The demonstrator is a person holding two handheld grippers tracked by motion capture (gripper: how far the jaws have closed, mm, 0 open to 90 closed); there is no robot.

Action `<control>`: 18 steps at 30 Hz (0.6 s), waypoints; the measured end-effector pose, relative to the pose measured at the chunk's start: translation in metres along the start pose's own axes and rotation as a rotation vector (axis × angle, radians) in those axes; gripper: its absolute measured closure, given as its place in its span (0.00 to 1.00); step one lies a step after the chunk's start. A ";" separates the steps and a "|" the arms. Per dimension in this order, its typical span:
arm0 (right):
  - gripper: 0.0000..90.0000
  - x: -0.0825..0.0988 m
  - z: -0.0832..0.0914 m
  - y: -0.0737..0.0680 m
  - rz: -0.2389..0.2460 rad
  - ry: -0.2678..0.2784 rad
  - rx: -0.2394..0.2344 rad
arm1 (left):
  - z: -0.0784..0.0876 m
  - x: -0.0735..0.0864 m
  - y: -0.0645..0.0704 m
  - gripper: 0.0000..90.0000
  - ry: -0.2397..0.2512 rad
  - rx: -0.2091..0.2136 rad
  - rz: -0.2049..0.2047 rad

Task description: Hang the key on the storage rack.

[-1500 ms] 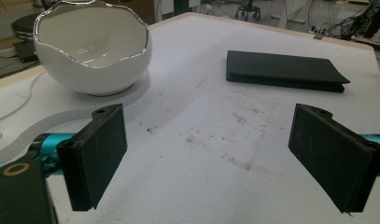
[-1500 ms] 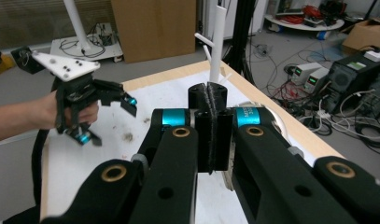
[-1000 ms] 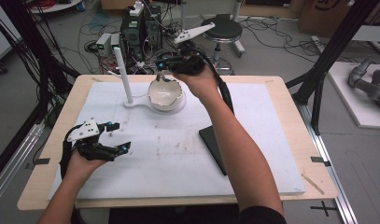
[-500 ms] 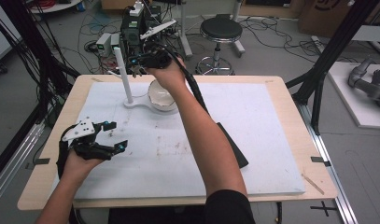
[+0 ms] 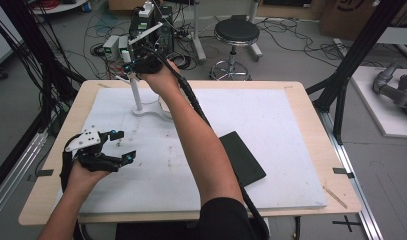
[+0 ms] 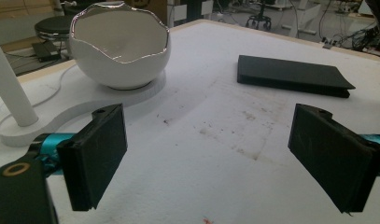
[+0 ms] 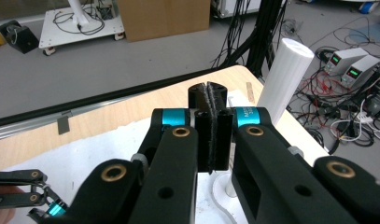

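Overhead, the right gripper (image 5: 132, 64) sits at the top of the white post (image 5: 136, 92) near the table's far left corner, jaws pressed fully together with nothing between them; the post's top (image 7: 285, 77) stands just beside them. The left gripper (image 5: 120, 145) rests low over the white mat (image 5: 271, 130), jaws wide apart and empty. The white bowl (image 6: 120, 44) sits on the post's base (image 6: 61, 119). A black pad (image 5: 242, 157) lies to the right of the forearm.

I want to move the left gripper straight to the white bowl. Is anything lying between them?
No. In the left gripper view only bare, smudged white mat lies between the left gripper and the white bowl.
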State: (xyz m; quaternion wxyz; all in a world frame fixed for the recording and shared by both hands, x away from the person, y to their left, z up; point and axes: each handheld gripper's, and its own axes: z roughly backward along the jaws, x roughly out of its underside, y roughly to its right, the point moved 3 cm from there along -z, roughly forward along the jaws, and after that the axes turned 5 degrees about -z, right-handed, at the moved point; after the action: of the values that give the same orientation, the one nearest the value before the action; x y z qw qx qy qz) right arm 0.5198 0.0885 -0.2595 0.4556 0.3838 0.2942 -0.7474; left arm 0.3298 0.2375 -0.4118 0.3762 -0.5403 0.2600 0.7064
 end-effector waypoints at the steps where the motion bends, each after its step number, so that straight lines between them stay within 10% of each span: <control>1: 1.00 0.000 0.000 0.000 0.000 0.000 0.000 | 0.000 0.000 0.000 0.13 0.000 0.000 0.000; 18: 1.00 0.003 -0.017 -0.001 0.035 -0.029 0.036 | -0.001 0.000 0.001 0.13 0.002 0.006 0.002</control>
State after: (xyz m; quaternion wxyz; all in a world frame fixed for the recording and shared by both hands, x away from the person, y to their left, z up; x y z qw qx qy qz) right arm 0.5230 0.1016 -0.2708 0.4659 0.3862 0.2674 -0.7498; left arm 0.3298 0.2365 -0.4121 0.3768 -0.5395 0.2631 0.7055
